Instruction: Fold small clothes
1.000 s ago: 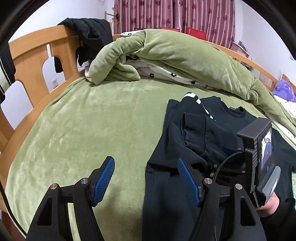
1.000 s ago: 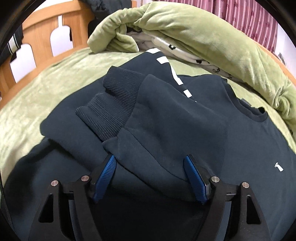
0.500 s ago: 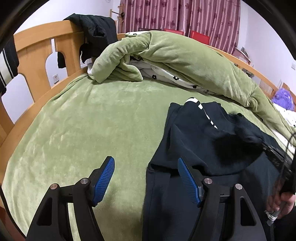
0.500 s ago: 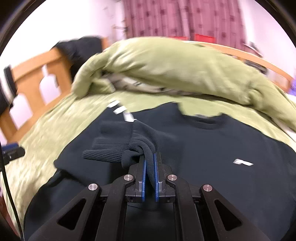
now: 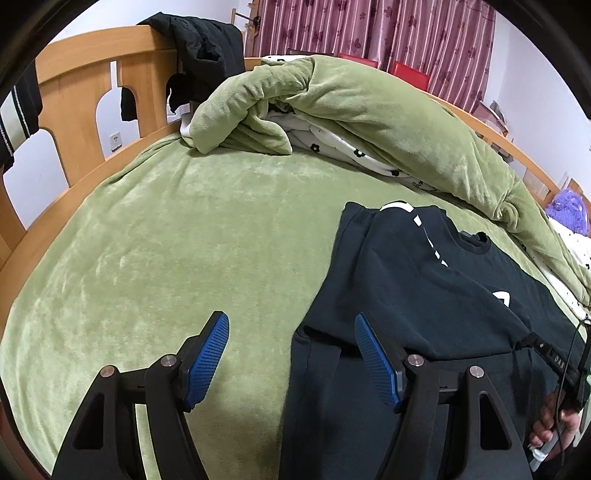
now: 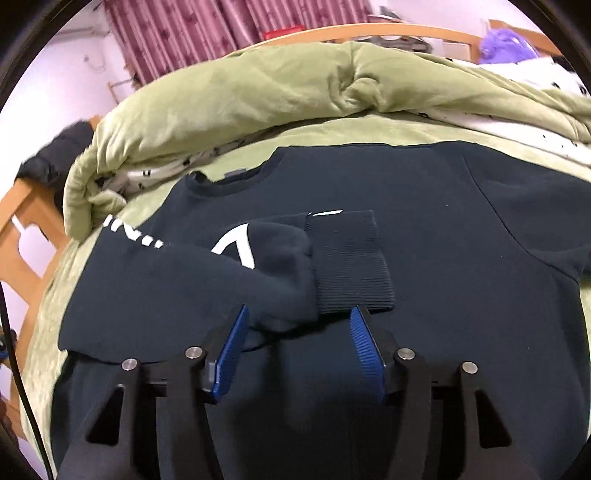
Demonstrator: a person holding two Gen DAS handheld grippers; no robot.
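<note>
Right claw (image 6: 295, 345) at the bottom centre of the right wrist view, and its jaws are opening, blue pads spread apart. The ribbed cuff (image 6: 347, 262) and the end of the sleeve (image 6: 207, 284) lie just beyond the tips, flat across the chest of the dark sweatshirt (image 6: 461, 236); the pads are not pressing on the fabric. The sleeve runs in from the left of that frame, white lettering on it, and partly covers a white logo (image 6: 236, 247) on the chest. The neckline sits upper left of centre, pointing toward the bunched green blanket (image 6: 258, 96) across the top of the frame.

Over to the left wrist view: left claw (image 5: 291, 354) low in the frame, jaws parted with nothing between them. One pad hovers over bare green bed cover (image 5: 184, 240), the other over the sweatshirt's left edge (image 5: 424, 295), which fills the lower right. A hand (image 5: 554, 417) on a handle shows at the bottom right corner. Wooden headboard (image 5: 85, 96) upper left with a dark garment (image 5: 203, 48) draped over it, pink curtains (image 5: 369, 33) along the top.
</note>
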